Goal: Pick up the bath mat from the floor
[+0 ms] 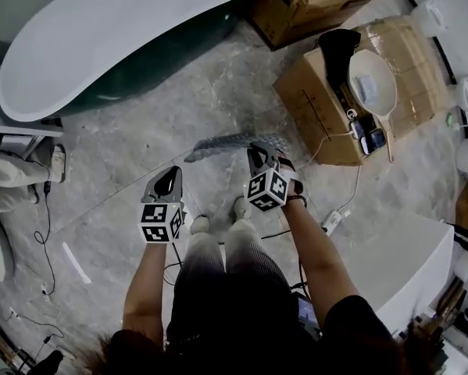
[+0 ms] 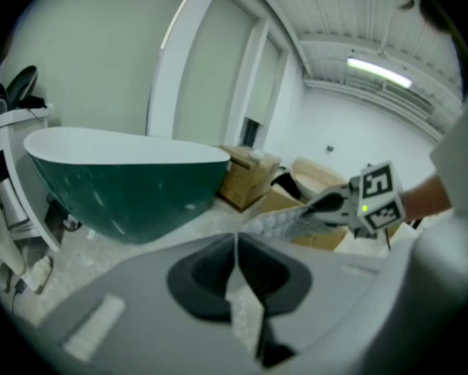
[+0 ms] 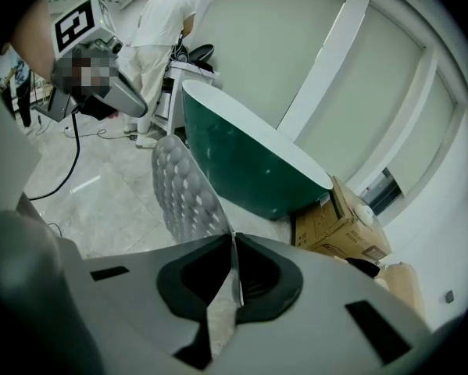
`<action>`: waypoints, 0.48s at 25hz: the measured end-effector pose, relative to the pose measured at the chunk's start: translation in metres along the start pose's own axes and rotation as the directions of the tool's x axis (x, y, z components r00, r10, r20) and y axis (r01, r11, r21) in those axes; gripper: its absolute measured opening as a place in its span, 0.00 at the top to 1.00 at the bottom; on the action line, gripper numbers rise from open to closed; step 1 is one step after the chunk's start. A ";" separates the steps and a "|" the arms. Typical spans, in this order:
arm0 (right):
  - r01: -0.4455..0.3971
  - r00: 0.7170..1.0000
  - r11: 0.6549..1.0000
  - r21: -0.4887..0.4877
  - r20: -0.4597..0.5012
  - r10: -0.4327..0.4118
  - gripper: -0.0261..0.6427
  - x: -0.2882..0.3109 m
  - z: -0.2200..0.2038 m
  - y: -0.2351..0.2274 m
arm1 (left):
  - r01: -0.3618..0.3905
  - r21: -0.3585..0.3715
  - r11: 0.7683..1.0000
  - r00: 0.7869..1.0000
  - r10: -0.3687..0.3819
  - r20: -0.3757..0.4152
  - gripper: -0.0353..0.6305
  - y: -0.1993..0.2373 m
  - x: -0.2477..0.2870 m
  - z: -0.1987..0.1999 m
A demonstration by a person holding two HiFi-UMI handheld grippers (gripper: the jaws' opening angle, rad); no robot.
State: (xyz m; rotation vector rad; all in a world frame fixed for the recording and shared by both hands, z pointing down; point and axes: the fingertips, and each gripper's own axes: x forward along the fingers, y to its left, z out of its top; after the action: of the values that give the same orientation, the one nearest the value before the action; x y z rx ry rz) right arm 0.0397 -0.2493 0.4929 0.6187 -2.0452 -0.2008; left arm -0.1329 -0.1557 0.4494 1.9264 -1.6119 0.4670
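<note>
The bath mat is a grey, bubble-textured sheet. It hangs off the floor and stretches leftward from my right gripper, which is shut on its edge. In the right gripper view the mat rises from the closed jaws of the right gripper toward the tub. My left gripper is held lower left of the mat, apart from it. Its jaws meet in the left gripper view, with nothing between them. From there the mat and the right gripper show ahead at right.
A dark green bathtub with a white inside stands at the far left. Cardboard boxes sit at the right, one carrying a white basin. A power strip and cables lie on the marble floor. Another person stands beyond the tub.
</note>
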 end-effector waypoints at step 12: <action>0.019 0.998 1.000 -0.020 0.054 -0.018 0.94 -0.092 0.036 -0.001 | 0.030 0.011 0.999 0.996 -0.031 0.085 0.92 -0.021 -0.062 0.047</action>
State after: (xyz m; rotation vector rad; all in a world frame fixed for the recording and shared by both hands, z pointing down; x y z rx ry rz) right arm 0.0480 -0.2071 0.4036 0.6260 -2.0875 -0.2509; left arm -0.1297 -0.1357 0.3712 1.9990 -1.6333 0.3859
